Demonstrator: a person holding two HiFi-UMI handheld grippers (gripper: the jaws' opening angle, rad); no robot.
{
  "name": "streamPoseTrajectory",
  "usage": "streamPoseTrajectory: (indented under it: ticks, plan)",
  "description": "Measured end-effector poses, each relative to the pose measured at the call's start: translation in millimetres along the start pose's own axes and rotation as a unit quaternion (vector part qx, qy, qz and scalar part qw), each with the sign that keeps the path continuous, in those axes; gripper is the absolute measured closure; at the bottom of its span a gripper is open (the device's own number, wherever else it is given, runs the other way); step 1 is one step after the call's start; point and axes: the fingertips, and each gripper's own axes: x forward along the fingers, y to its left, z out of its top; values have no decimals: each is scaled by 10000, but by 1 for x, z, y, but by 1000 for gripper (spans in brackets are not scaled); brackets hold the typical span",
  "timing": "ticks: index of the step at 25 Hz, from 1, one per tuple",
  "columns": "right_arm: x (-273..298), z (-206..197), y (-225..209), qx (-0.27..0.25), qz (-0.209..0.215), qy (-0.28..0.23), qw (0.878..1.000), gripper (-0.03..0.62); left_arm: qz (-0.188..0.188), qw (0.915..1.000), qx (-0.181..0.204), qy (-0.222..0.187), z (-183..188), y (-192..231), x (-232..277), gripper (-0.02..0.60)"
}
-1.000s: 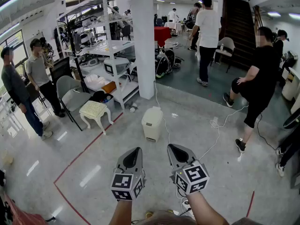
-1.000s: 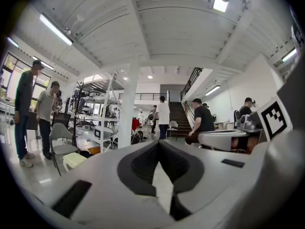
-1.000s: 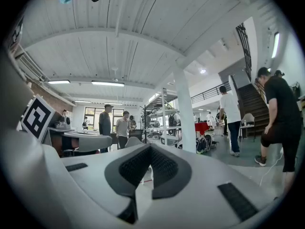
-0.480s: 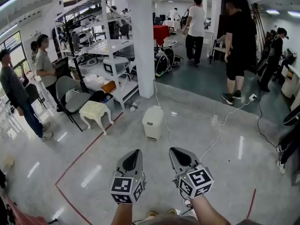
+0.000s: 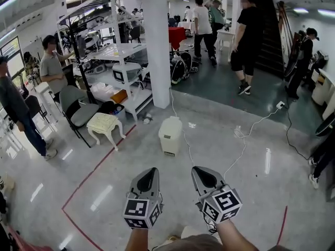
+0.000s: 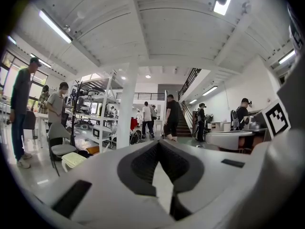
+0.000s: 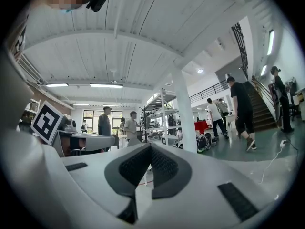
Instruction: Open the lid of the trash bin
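White trash bin [image 5: 170, 135] — lid down, well ahead of both jaws | left gripper [image 5: 149, 172], right gripper [image 5: 199, 172] — jaws together, empty

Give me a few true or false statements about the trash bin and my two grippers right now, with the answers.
1. The trash bin has its lid down. True.
2. The left gripper is clamped on the bin's lid. False: it is well short of the bin, jaws together on nothing.
3. The bin stands on the floor near the white pillar. True.
4. The right gripper has its jaws wide apart. False: they are together.
5. In the head view, the white stool is right of the bin. False: it is left.
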Motion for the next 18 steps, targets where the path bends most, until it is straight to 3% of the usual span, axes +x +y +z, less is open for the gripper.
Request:
streamPoseTrajectory:
  ticks: [18]
  plan:
    - [67, -6, -38, 41, -157, 18, 9999, 560, -31, 9999, -11, 95, -8, 44, 60, 592]
